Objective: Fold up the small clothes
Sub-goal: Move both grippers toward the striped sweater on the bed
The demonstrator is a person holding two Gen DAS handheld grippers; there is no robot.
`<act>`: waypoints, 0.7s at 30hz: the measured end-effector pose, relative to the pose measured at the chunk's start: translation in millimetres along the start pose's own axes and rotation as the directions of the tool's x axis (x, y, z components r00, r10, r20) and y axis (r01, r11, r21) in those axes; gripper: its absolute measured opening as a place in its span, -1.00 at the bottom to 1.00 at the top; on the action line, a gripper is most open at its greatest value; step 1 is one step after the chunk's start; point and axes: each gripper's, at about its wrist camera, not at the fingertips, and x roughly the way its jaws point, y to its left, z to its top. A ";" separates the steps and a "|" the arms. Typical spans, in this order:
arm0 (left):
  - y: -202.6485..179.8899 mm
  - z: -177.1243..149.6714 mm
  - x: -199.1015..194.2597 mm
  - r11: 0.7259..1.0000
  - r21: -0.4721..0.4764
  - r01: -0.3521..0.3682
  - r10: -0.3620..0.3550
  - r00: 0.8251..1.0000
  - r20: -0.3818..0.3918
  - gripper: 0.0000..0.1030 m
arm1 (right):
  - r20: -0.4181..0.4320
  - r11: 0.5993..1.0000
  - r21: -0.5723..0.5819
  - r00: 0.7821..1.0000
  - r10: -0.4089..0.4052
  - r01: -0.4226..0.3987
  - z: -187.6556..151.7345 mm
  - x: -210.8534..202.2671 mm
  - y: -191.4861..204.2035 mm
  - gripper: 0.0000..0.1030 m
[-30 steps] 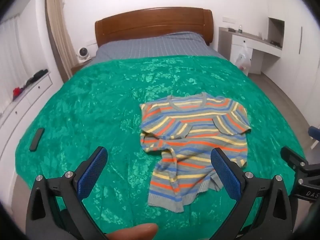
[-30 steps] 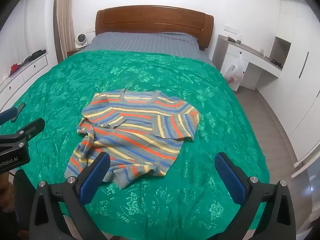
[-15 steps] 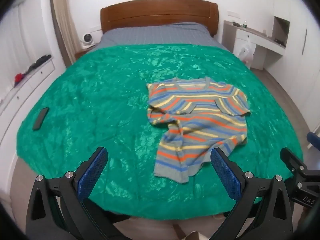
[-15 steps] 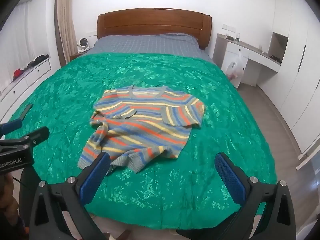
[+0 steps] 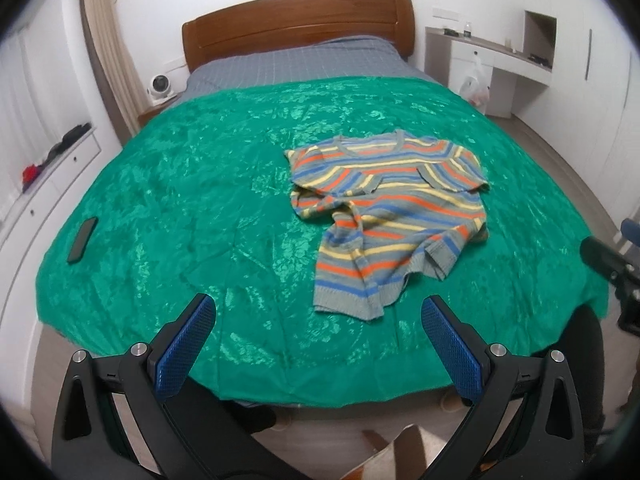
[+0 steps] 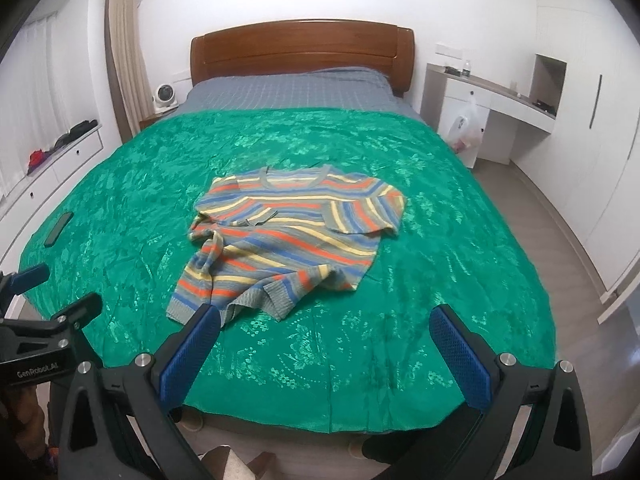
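A striped knit sweater (image 5: 390, 216) lies on the green bedspread (image 5: 180, 200) that covers the bed, nearer to the foot edge of the bedspread than to the wooden headboard (image 5: 296, 24). Its stripes are grey, blue, orange and yellow. The neckline points toward the headboard, and both sleeves are folded in over the chest. The lower part is crumpled and twisted, with the hem turned to the side of the black phone (image 5: 82, 239). This phone lies flat on the same bedspread, well apart from the sweater, near the bedspread's side edge.

The left gripper (image 5: 318, 344) hovers above the foot edge of the bedspread, its jaws spread wide, with nothing between the blue pads (image 5: 184, 344). It does not touch the sweater; the hem is just beyond it in the left wrist view. The right gripper (image 6: 324, 354) hovers also over the foot edge of the bedspread, jaws spread wide and empty. In the right wrist view one of its blue pads overlaps the hem corner, but I cannot tell if they touch.

Beyond the bedspread, toward the headboard, a grey checked sheet (image 6: 288, 88) is visible. A small white fan (image 6: 163, 93) stands beside the headboard.
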 end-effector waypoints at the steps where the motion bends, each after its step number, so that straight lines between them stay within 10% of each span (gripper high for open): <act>1: 2.7 -0.3 -0.4 1.000 -0.004 0.007 -0.007 1.000 -0.003 0.99 | -0.002 1.000 0.004 1.000 0.002 -0.002 -0.9 -0.6 -2.1 0.99; 21: 2.9 -2.2 60.3 0.992 -0.071 0.105 -0.108 0.993 -0.049 0.99 | -0.039 0.998 0.059 0.999 0.011 -0.009 0.5 53.5 -3.5 0.99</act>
